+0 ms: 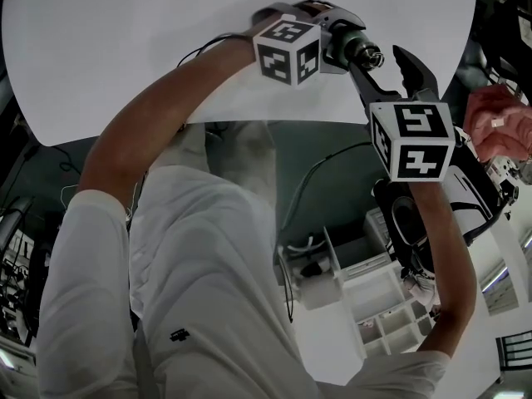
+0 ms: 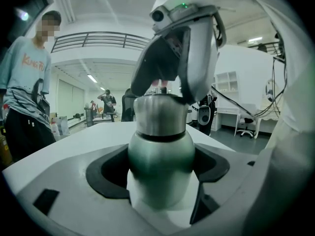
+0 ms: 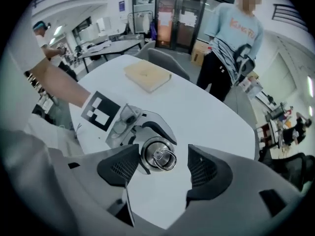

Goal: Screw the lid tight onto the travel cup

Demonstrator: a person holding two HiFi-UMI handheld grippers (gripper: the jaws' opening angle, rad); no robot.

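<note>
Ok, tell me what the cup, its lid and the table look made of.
Cup: brushed metal, likely stainless steel, going by its soft grey sheen. Lid: shinier metal, with bright mirror-like glints. Table: smooth matte white top, perhaps laminate; the look leaves it open.

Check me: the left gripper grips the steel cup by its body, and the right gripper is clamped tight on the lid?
Half right. The left gripper does grip the cup by its body, but the right gripper is not clamped: the right gripper view shows its jaws open, the lid between them ungripped.
</note>
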